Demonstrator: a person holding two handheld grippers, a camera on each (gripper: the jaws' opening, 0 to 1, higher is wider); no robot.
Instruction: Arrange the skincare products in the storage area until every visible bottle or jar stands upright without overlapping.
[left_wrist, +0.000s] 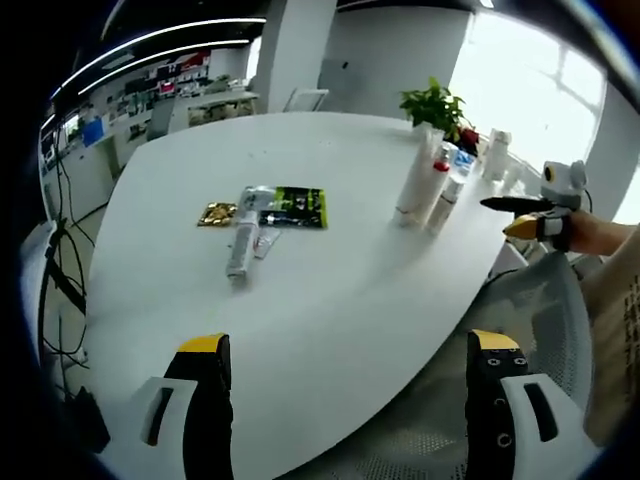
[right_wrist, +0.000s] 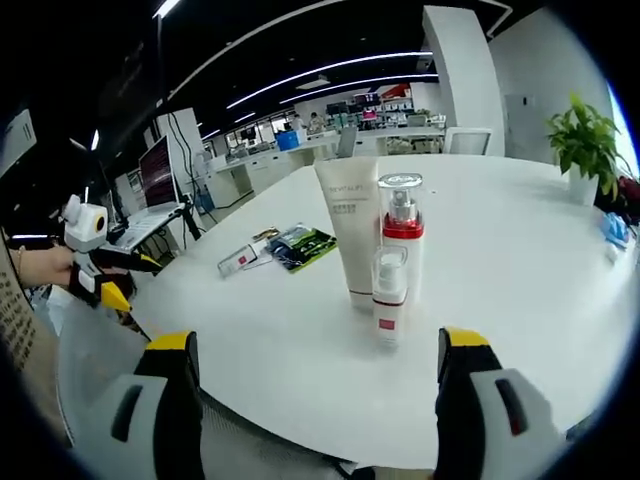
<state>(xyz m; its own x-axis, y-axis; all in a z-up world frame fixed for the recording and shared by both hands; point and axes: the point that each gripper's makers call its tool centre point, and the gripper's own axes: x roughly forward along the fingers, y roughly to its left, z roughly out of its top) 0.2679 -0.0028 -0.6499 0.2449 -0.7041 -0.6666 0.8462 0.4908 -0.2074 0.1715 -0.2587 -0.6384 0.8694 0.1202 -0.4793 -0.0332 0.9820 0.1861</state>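
in the left gripper view, going left to right: the left gripper (left_wrist: 350, 385) hangs over the near edge of the white table (left_wrist: 330, 290) with its yellow-tipped jaws spread wide and nothing between them, which reads as a gripper waiting to approach, not carrying. up and left of centre lie the flat items: a small gold sachet (left_wrist: 216, 213), a pale tube (left_wrist: 241, 250) lying on its side, and a dark green packet (left_wrist: 296, 207) just beside it. the tube is down, so by my judgement it is the piece left to stand up. further right, three products stand together near the far edge. at the right rim the right gripper (left_wrist: 530, 215) comes in, held in a hand (left_wrist: 590, 232).

in the right gripper view, left to right: the left gripper (right_wrist: 115, 280) shows at the left side. the lying tube (right_wrist: 238, 261) and green packet (right_wrist: 305, 245) sit mid-table, well apart from the standing group. that group is a tall white tube (right_wrist: 349, 230) on its cap, a red-banded pump bottle (right_wrist: 401, 235) touching or just beside it, and a small clear bottle (right_wrist: 388, 295) in front. they crowd closely, likely to keep the stored set compact. the right gripper (right_wrist: 315, 400) is wide open and empty, facing the group from the table edge. a potted plant (right_wrist: 583, 140) stands far right.
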